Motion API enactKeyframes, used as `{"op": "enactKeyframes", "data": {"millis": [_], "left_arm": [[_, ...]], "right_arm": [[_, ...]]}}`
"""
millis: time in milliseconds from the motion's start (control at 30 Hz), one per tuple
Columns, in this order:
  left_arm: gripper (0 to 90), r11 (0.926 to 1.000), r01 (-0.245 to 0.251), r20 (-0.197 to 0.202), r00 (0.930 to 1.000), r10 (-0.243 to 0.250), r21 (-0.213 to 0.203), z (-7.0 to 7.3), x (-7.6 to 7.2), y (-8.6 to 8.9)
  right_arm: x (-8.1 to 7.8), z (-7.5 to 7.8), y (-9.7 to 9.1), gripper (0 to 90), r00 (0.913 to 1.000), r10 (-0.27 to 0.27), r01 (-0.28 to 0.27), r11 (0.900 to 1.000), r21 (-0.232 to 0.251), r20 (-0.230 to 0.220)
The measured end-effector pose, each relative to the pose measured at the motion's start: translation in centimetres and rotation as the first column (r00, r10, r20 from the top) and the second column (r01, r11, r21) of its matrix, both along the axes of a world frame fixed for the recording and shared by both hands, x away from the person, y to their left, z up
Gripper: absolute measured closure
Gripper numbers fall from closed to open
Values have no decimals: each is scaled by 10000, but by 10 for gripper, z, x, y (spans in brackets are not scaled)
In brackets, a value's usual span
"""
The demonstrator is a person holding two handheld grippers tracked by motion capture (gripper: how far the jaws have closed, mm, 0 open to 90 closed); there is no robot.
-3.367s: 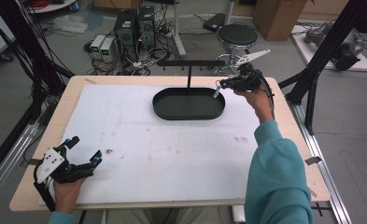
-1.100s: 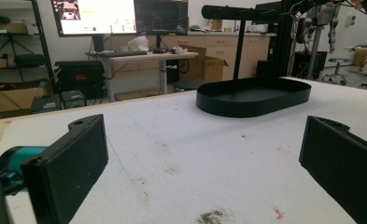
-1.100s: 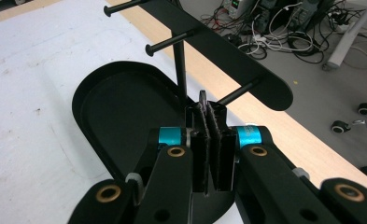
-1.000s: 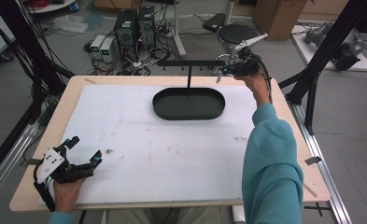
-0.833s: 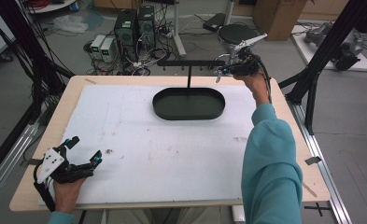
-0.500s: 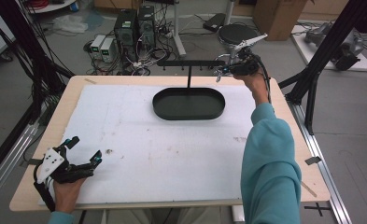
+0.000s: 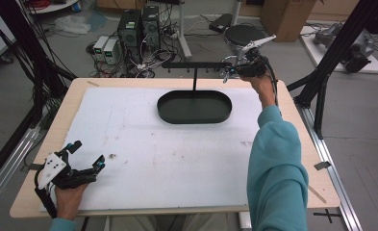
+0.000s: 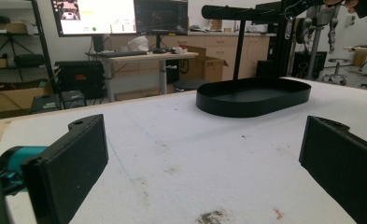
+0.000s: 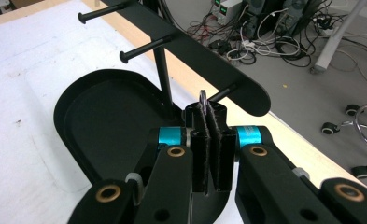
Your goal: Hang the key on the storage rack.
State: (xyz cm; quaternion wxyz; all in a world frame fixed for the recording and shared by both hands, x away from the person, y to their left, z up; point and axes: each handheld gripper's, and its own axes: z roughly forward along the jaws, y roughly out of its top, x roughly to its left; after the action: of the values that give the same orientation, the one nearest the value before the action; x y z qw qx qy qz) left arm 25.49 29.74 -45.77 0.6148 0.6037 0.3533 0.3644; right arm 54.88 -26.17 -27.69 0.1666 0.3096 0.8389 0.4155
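A black oval tray (image 7: pixel 194 121) stands at the back of the white table, with a post carrying a horizontal bar (image 7: pixel 191 64) with several pegs. My right gripper (image 7: pixel 227 72) is raised at the bar's right end, shut on a small thin metal piece (image 9: pixel 202 97) that pokes up between its pads. The piece sits right beside the end peg (image 9: pixel 222 94); whether it touches it I cannot tell. My left gripper (image 7: pixel 86 153) rests at the table's front left corner, open, nothing between its jaws. From there the tray (image 8: pixel 251 100) and bar (image 8: pixel 246 12) lie ahead.
White foam sheet (image 7: pixel 153 144) covers the wooden table, with a few small stains. Computers and cables (image 7: pixel 138 33) lie on the floor behind the table, a round stool (image 7: pixel 242 33) behind the right gripper, and black frame posts (image 7: pixel 331 62) at the right.
Since 3.4 s ago my right gripper has risen from the tray's right rim to the bar's right end; over the last second it has stayed put. The left gripper has not moved.
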Motion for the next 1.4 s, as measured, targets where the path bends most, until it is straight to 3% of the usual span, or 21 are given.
{"op": "enactKeyframes", "data": {"millis": [433,567,667,800,833,967,1033,1133,1200,1333,1400], "left_arm": [[17,10000,12,-2,10000,-12,19,0,0,0],[17,10000,11,-3,10000,-11,22,0,0,0],[17,10000,16,-5,10000,-16,-12,0,0,0],[17,10000,19,-20,10000,-19,6,0,0,0],[17,10000,0,-14,10000,0,-61,0,0,0],[17,10000,23,-12,10000,-23,-56,0,0,0],[17,10000,32,-19,10000,-32,-33,0,0,0],[17,10000,32,-25,10000,-33,-53,0,0,0],[17,10000,31,-16,10000,-31,-38,0,0,0],[17,10000,37,-19,10000,-37,-49,0,0,0],[17,10000,27,-17,10000,-27,-38,0,0,0]], "right_arm": [[1,-1,4,861,9988,-366,373,9990,-239,311],[0,0,1,747,9970,-676,680,9976,-102,366],[-1,0,-2,598,9956,-887,885,9961,61,317],[-6,1,-4,242,9831,-1747,1719,9837,520,546],[-9,2,-4,145,9778,-2005,1962,9780,710,601],[-23,5,-8,8,9746,-2154,2048,9678,1466,605],[-33,10,-8,6,9781,-2012,1909,9692,1557,531],[-50,21,-4,6,9765,-1885,1739,9755,1347,1043],[-63,26,-5,6,9777,-1636,1399,9750,1727,1317],[-84,28,-11,6,9742,-1589,1310,9764,1718,1602],[-97,25,-16,6,9723,-1402,1004,9731,2072,1870]]}}
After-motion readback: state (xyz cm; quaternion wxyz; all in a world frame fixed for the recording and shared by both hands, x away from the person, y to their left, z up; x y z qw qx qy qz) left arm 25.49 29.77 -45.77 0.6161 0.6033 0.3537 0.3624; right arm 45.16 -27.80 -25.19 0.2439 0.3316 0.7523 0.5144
